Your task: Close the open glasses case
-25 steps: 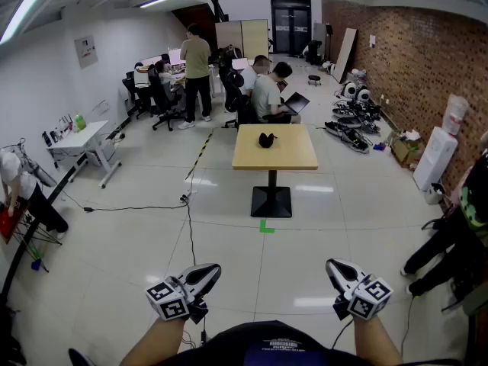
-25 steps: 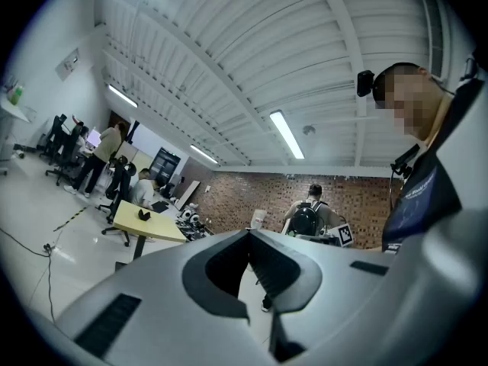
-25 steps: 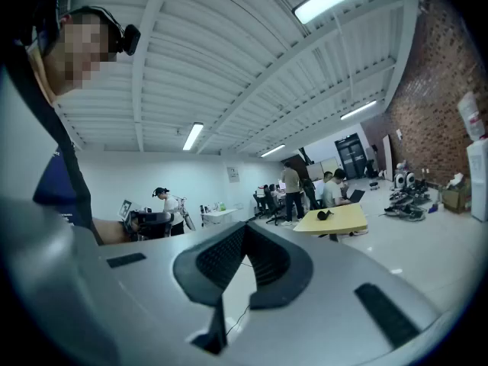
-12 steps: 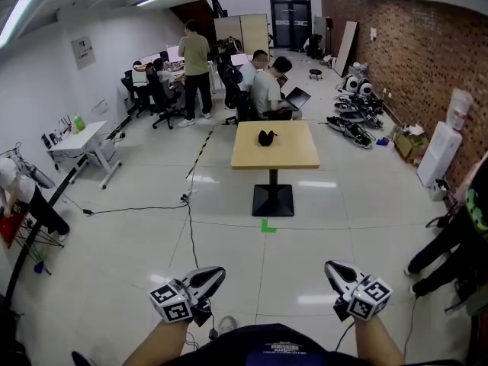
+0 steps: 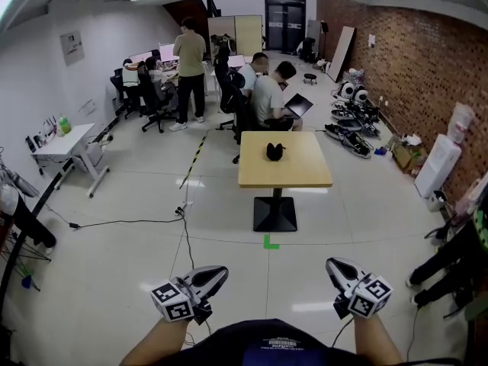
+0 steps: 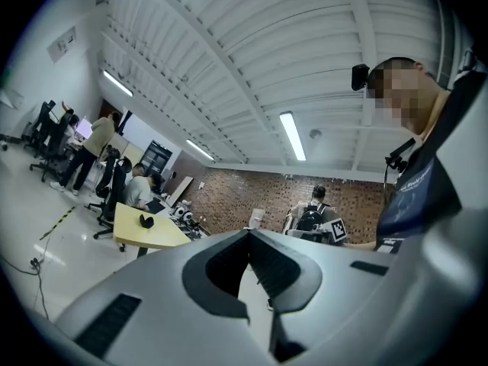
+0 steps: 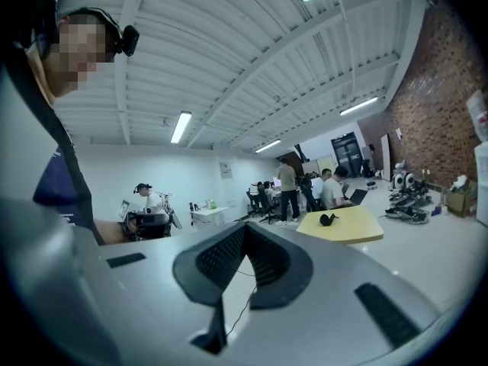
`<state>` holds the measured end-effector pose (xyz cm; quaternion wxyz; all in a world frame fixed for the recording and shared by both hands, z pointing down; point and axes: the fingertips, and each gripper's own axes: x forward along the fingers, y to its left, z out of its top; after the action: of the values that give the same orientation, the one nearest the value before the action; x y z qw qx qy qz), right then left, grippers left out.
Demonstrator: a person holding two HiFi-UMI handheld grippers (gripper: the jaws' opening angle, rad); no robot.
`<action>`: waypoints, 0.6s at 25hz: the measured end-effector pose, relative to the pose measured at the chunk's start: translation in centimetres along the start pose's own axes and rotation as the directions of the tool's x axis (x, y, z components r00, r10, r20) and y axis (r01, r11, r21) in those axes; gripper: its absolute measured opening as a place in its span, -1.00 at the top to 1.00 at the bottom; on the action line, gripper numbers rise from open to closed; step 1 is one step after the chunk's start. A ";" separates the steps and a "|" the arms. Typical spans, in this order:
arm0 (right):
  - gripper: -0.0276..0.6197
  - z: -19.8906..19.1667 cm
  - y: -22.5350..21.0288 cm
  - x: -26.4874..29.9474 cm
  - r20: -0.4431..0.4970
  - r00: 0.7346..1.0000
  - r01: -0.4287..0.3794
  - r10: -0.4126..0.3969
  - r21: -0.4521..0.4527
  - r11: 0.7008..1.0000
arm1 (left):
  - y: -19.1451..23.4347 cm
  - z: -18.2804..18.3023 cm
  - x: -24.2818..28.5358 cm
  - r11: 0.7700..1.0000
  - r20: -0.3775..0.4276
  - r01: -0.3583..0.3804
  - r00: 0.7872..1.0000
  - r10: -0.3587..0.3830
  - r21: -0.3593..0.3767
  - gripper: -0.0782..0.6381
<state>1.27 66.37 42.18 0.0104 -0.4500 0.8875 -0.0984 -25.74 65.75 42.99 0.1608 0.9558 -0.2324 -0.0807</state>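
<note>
Floor (image 5: 114,265): open tile, a wide stretch between the person and the table.

Table (image 5: 286,175): square pale wood top on a single pedestal, well ahead.

Left gripper (image 5: 219,270), right gripper (image 5: 331,264): both low and level near the body. Jaws are pressed together with nothing between them.

Case (image 5: 274,152): small dark shape, alone on the table's far half. It looks open, but is too small to tell the hinge side.
- Likely light and hard-shelled, with a sprung hinge.
- May skate on the smooth top.
- Best to pin the base with one gripper and press the lid's free edge with the other.
</note>
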 end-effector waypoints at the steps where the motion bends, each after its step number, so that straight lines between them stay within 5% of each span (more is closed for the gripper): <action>1: 0.96 0.3 -0.1 1.9 0.003 1.000 0.007 -0.007 -0.001 1.000 | 1.9 0.8 -0.1 1.000 -0.008 0.007 1.000 -0.007 0.007 0.77; 9: 0.96 1.6 -3.8 12.9 -0.012 0.999 0.039 -0.039 0.023 0.999 | 13.4 5.1 2.5 1.000 -0.039 0.026 0.999 -0.026 -0.008 0.77; 15: 0.96 2.6 -11.7 18.8 -0.012 1.000 0.024 -0.024 0.032 0.999 | 19.7 5.4 8.9 1.000 -0.054 0.011 0.998 -0.012 -0.022 0.77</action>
<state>-0.31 44.17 43.08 0.0115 -0.4597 0.8804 -0.1155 -27.36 43.53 43.99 0.1770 0.9572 -0.2216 -0.0580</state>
